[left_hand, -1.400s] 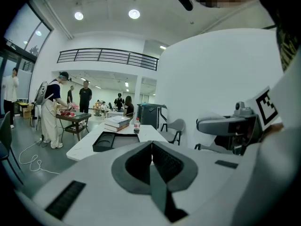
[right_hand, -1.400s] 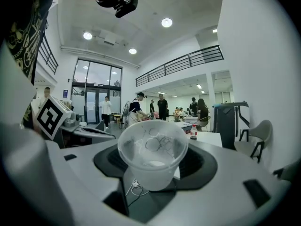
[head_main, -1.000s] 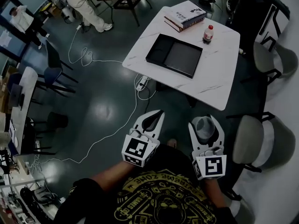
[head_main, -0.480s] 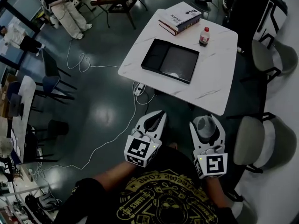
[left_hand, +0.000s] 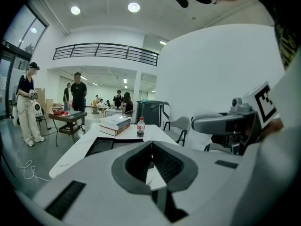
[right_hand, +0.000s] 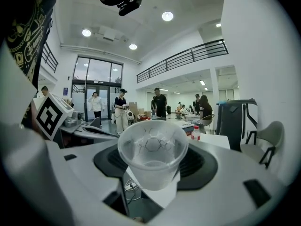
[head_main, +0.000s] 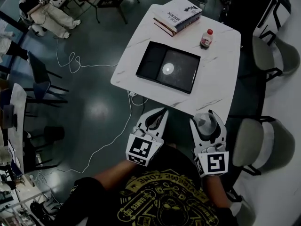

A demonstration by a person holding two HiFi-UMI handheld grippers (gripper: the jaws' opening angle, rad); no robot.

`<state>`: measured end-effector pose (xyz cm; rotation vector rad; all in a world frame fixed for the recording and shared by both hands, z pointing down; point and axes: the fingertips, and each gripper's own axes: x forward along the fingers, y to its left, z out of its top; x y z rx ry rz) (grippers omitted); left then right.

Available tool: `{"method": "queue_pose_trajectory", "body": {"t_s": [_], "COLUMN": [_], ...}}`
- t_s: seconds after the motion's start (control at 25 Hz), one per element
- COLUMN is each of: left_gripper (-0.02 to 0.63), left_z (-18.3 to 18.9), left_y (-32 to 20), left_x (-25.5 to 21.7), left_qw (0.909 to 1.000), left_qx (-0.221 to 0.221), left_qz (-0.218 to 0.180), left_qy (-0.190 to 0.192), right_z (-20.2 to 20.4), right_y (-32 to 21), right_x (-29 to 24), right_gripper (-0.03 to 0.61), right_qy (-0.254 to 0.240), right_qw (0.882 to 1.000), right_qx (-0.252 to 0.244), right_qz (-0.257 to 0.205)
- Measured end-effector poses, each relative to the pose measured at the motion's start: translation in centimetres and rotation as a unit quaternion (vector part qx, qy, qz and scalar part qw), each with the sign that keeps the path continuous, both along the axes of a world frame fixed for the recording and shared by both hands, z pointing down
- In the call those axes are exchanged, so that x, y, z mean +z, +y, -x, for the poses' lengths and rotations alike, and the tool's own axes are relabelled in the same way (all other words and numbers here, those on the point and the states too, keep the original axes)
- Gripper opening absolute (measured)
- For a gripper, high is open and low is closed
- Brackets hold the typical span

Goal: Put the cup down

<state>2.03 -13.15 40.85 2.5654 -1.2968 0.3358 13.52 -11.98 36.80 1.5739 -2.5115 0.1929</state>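
A clear plastic cup stands upright between the jaws of my right gripper, which is shut on it. In the head view the cup hangs just short of the near edge of the white marble table. My left gripper is level beside it on the left, shut, its tips touching with nothing between them. Both grippers point toward the table.
On the table lie a black tray, stacked books and a small red-capped bottle. Grey chairs stand at the right. A white cable runs over the dark floor at the left. People stand far off by another table.
Both grippers have moved forward toward the table, whose near edge now lies just ahead of them. The cup stays held in the right gripper. The left gripper stays shut.
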Motion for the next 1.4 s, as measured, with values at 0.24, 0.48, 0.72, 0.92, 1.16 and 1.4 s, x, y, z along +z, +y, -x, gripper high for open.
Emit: {"method": "queue_pose_trajectory", "body": {"t_s": [0.24, 0.48, 0.72, 0.92, 1.16, 1.4], "left_gripper": [0.011, 0.011, 0.011, 0.011, 0.011, 0.011], "left_z": [1.3, 3.0, 4.7, 5.4, 5.7, 6.1], "left_y": [-5.3, -9.8, -13.2, -15.7, -18.5, -20.1], "left_x": [1.0, 1.9, 3.1, 4.8, 7.2, 9.5], "left_qw": [0.9999, 0.9998, 0.9996, 0.9992, 0.9986, 0.9973], "left_qx": [0.009, 0.009, 0.01, 0.017, 0.02, 0.022], "left_qz": [0.007, 0.016, 0.026, 0.035, 0.047, 0.065], "left_qy": [0.005, 0.006, 0.004, -0.004, -0.015, -0.028], "right_z": [1.5, 3.0, 4.5, 5.4, 6.1, 6.9], "right_y": [-5.9, -10.9, -14.8, -17.2, -19.7, -21.7], "right_x": [0.9, 2.2, 4.2, 6.3, 9.9, 13.3], "right_gripper": [0.259, 0.259, 0.259, 0.259, 0.261, 0.261], "right_qy": [0.009, 0.012, 0.018, 0.02, 0.025, 0.033], "right_qw": [1.0, 1.0, 0.999, 0.999, 0.997, 0.996], "right_qx": [0.008, 0.015, 0.022, 0.027, 0.033, 0.033], "right_qz": [0.009, 0.019, 0.03, 0.041, 0.057, 0.077]}}
